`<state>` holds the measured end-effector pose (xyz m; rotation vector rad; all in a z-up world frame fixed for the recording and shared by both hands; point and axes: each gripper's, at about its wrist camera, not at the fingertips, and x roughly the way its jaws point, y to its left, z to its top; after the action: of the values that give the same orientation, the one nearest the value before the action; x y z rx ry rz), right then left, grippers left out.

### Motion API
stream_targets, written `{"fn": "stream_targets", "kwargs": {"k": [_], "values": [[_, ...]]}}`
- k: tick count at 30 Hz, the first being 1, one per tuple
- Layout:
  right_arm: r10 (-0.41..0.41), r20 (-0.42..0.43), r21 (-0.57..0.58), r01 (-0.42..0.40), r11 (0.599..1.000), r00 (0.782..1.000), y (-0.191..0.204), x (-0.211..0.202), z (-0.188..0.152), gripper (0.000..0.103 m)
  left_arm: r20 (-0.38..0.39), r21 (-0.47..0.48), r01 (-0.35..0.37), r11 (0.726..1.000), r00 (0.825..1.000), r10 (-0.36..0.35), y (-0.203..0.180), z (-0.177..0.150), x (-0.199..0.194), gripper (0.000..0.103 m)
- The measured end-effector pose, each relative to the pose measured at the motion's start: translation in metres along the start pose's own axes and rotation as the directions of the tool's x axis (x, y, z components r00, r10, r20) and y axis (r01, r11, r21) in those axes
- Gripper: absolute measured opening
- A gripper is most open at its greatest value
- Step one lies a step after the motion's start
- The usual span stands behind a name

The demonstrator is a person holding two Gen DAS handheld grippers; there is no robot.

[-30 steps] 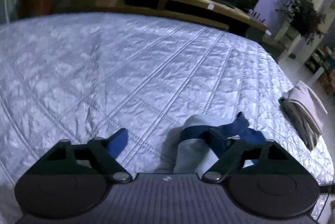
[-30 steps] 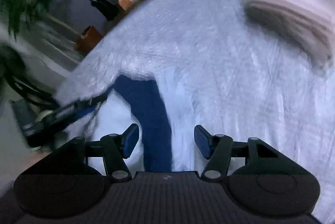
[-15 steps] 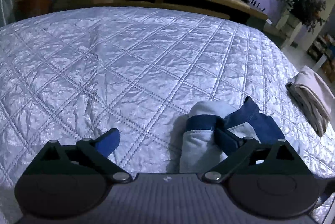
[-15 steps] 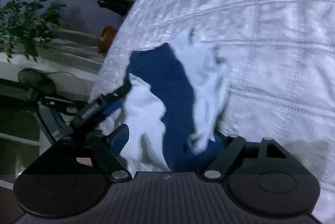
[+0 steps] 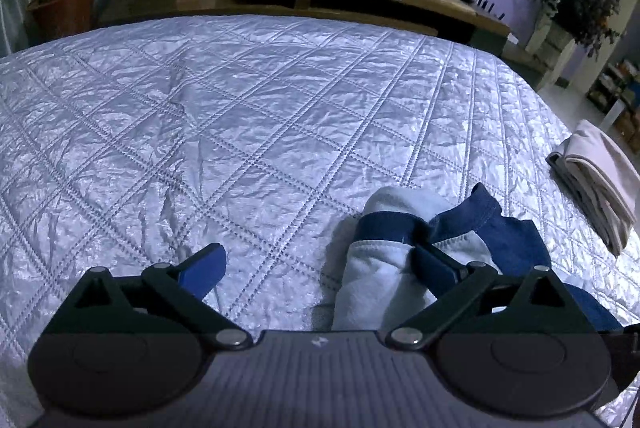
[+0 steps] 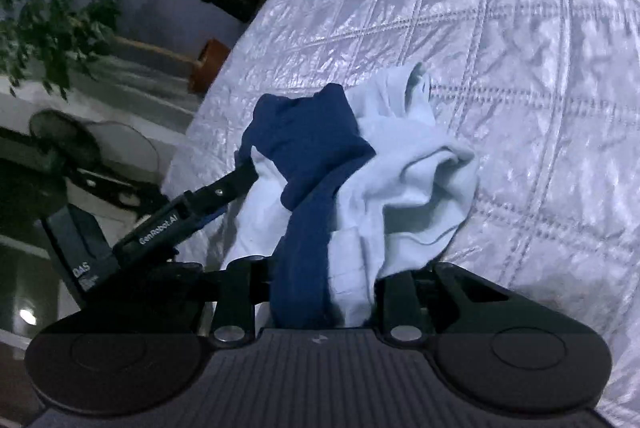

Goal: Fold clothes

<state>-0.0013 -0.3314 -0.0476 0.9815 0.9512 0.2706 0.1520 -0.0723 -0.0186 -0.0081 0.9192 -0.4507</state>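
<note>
Your right gripper (image 6: 322, 292) is closing on the bunched blue-and-white garment (image 6: 360, 168), centre frame on the quilt (image 6: 540, 48). Left gripper (image 5: 320, 260) has spread wide, released. Lift and spread next.

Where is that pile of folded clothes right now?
In the left wrist view, the folded clothes lie at the far right edge of the quilted bed, apart from the crumpled blue and white garment nearer the camera.

garment (image 6: 360, 184) | pale blue with navy panels and band | crumpled, bunched in a heap | on quilted bed, near its edge || folded clothes (image 5: 600, 180) | beige, stacked | at bed's far side
</note>
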Motion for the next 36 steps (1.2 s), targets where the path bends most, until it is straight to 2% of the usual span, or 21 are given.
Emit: {"fn": "stream_targets", "kwargs": {"k": [4, 7, 11, 12, 15, 19, 23, 26, 28, 31, 35, 36], "values": [[0.109, 0.019, 0.078, -0.111, 0.991, 0.994, -0.006, -0.008, -0.006, 0.029, -0.004, -0.012, 0.003, 1.000, 1.000, -0.003, 0.002, 0.002, -0.001, 0.100], [0.199, 0.059, 0.139, -0.205, 0.969, 0.978, -0.006, -0.021, -0.010, 0.028, -0.004, -0.070, 0.027, 0.997, 1.000, -0.027, 0.010, 0.005, -0.003, 0.099], [0.272, 0.114, 0.198, -0.290, 0.936, 0.956, -0.006, -0.037, -0.016, 0.028, 0.020, -0.203, 0.095, 0.975, 0.995, -0.093, 0.024, 0.011, -0.011, 0.089], [0.285, 0.127, 0.209, -0.307, 0.928, 0.950, -0.006, -0.040, -0.017, 0.028, 0.030, -0.224, 0.094, 0.970, 0.996, -0.089, 0.026, 0.013, -0.014, 0.085], [0.303, 0.166, 0.230, -0.335, 0.914, 0.939, -0.009, -0.053, -0.021, 0.028, 0.077, -0.295, 0.105, 0.950, 0.993, -0.086, 0.039, 0.019, -0.026, 0.084], [0.304, 0.231, 0.249, -0.358, 0.900, 0.924, -0.014, -0.070, -0.022, 0.028, 0.144, -0.406, 0.155, 0.901, 0.984, -0.104, 0.060, 0.023, -0.041, 0.084], [0.297, 0.325, 0.233, -0.380, 0.895, 0.898, -0.016, -0.096, -0.011, 0.028, 0.160, -0.405, 0.138, 0.904, 0.984, -0.079, 0.062, 0.026, -0.051, 0.084], [0.291, 0.419, 0.196, -0.398, 0.896, 0.860, -0.018, -0.125, 0.007, 0.028, 0.155, -0.388, 0.148, 0.910, 0.983, -0.095, 0.057, 0.024, -0.054, 0.084], [0.285, 0.491, 0.160, -0.406, 0.900, 0.823, -0.020, -0.148, 0.026, 0.028, 0.149, -0.365, 0.150, 0.919, 0.984, -0.102, 0.052, 0.023, -0.056, 0.084], [0.280, 0.612, 0.067, -0.401, 0.914, 0.740, -0.020, -0.187, 0.059, 0.028, 0.143, -0.324, 0.153, 0.934, 0.983, -0.112, 0.044, 0.022, -0.058, 0.084], [0.198, 0.752, 0.003, -0.304, 0.953, 0.629, -0.037, -0.220, 0.085, 0.029, 0.134, -0.281, 0.162, 0.946, 0.983, -0.128, 0.035, 0.021, -0.061, 0.084], [0.161, 0.767, 0.024, -0.280, 0.960, 0.621, -0.047, -0.222, 0.090, 0.029, 0.133, -0.277, 0.166, 0.946, 0.982, -0.134, 0.034, 0.020, -0.061, 0.084]]}}
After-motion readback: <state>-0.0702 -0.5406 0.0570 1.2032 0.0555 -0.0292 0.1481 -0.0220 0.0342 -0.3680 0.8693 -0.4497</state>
